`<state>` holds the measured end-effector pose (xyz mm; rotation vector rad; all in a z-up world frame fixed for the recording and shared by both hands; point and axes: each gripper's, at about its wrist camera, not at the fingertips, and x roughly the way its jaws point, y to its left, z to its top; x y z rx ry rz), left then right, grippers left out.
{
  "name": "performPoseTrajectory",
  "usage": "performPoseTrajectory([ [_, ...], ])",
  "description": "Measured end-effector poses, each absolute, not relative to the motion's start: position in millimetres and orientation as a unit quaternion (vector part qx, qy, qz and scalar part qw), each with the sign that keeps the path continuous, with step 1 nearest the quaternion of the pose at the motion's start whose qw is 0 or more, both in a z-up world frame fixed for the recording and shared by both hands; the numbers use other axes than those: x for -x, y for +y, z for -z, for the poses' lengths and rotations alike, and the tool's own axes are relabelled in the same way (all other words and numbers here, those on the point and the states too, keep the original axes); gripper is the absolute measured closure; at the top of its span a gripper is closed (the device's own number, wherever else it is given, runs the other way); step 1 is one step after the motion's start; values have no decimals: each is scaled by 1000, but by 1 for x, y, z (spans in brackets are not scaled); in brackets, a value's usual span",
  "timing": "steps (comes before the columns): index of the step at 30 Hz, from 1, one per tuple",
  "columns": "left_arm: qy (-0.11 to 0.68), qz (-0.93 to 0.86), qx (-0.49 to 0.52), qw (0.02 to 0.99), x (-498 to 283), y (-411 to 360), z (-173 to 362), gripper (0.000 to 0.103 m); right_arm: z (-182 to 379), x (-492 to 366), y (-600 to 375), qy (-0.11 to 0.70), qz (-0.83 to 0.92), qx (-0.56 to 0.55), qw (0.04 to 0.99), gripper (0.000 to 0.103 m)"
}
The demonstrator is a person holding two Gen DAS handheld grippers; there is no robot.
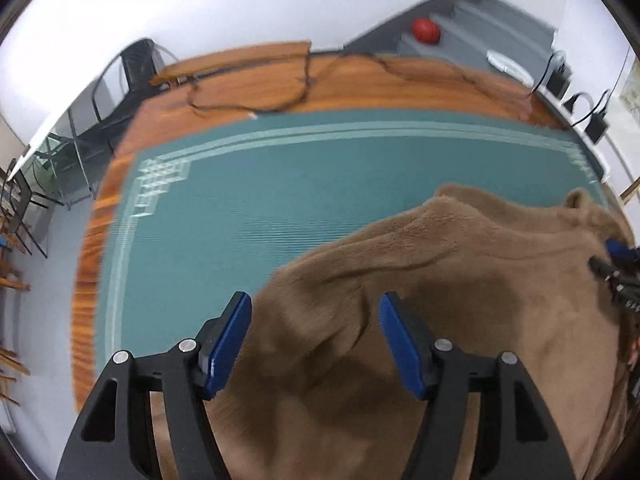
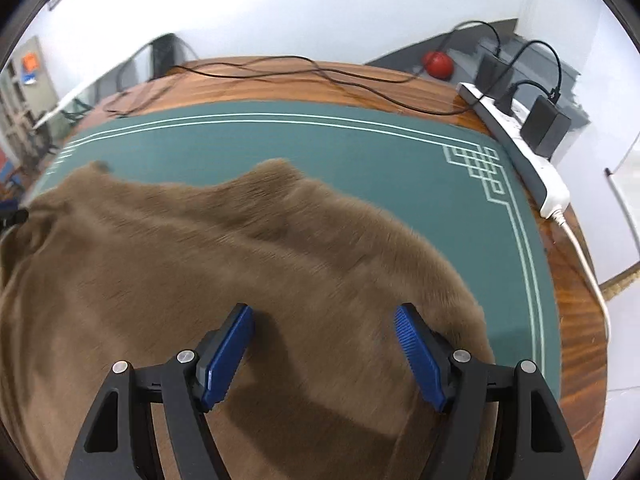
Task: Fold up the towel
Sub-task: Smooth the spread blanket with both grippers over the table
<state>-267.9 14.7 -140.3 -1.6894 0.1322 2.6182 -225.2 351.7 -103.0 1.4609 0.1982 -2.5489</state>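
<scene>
We see the brown fleece towel lying rumpled on the green mat, toward six o'clock; left tool and right tool hover spread, empty; no neat fold shows.

left claw spread wide, right claw spread wide, both empty

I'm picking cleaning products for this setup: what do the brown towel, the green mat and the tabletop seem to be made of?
The brown fluffy towel looks like plush microfibre or fleece: long matte nap, soft creases. The green mat with white line borders seems a smooth matte fabric or rubber-backed sheet, lying flat; I cannot tell which. The brown wooden tabletop shows streaked grain under a glossy varnish, possibly veneer.
</scene>
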Motion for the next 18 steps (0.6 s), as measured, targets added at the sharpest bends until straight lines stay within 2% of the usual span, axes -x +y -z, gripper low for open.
performPoseTrajectory([
  [2, 54, -832, 552, -4, 284, 21, 155, 32, 103, 228, 354, 68, 861, -494, 98, 28],
  [5, 55, -831, 553, -20, 296, 19, 164, 23, 103, 232, 358, 68, 861, -494, 97, 23],
  [11, 61, -833, 549, -23, 274, 17, 150, 22, 104, 240, 365, 70, 861, -494, 96, 23],
  [18, 33, -831, 556, -5, 205, 12, 127, 22, 63, 140, 421, 59, 871, -477, 101, 23],
])
